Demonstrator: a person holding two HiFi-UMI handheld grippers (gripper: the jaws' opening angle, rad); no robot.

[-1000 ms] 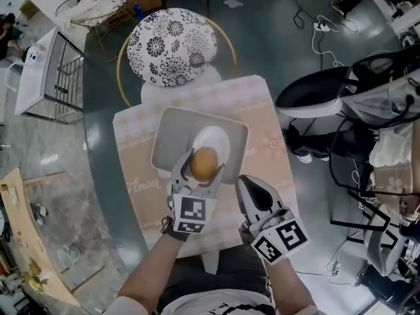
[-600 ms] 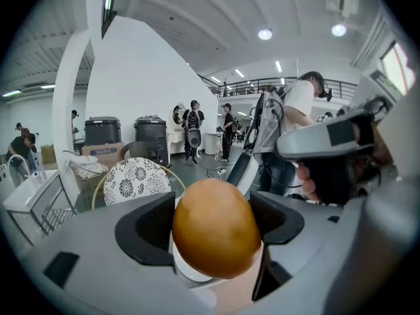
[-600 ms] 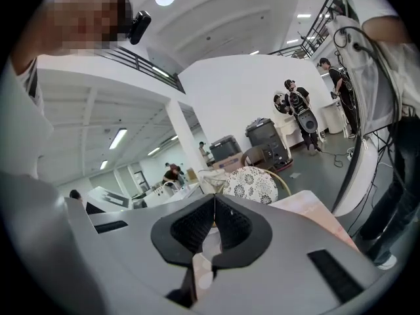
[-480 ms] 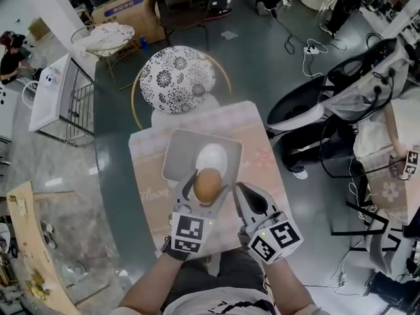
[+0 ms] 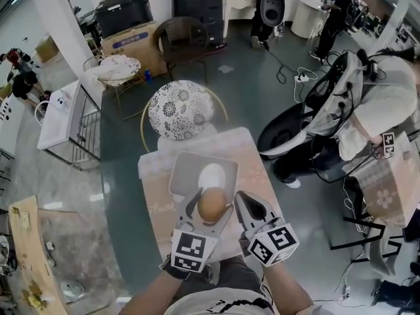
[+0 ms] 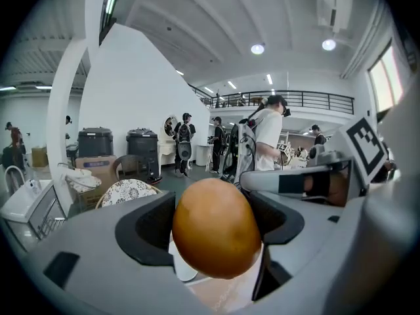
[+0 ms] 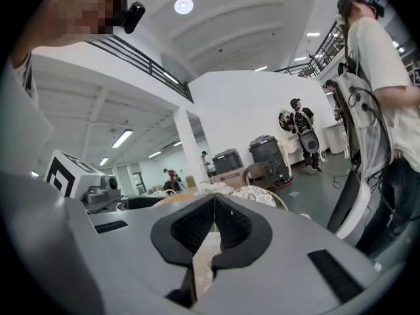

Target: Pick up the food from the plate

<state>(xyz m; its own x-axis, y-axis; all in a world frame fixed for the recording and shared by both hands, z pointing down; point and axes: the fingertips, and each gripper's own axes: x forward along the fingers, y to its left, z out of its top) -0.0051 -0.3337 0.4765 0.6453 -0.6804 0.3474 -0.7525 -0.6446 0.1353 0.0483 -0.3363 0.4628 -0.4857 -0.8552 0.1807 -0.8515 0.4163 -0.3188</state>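
Note:
A round golden-brown bun [image 5: 212, 203] [image 6: 216, 228] is clamped between the jaws of my left gripper [image 5: 211, 205] [image 6: 216, 231], lifted above the table. Behind it a white oval plate [image 5: 213, 174] lies in a grey square tray [image 5: 186, 166]; no other food shows on the plate. My right gripper [image 5: 244, 202] [image 7: 213, 225] hovers just right of the bun, jaws pressed together with nothing between them. In the right gripper view the left gripper's marker cube [image 7: 72, 172] shows at the left.
The tray rests on a pink patterned tablecloth [image 5: 246, 156]. A chair with a black-and-white floral cushion [image 5: 180, 109] stands at the table's far side. People [image 6: 268, 140], a wire rack [image 5: 85, 126] and black bins [image 5: 125, 8] stand farther off on the floor.
The left gripper still holds the bun, which now sits nearer me and off the plate. The head camera has risen and tilted up, so the table looks smaller and more room shows.

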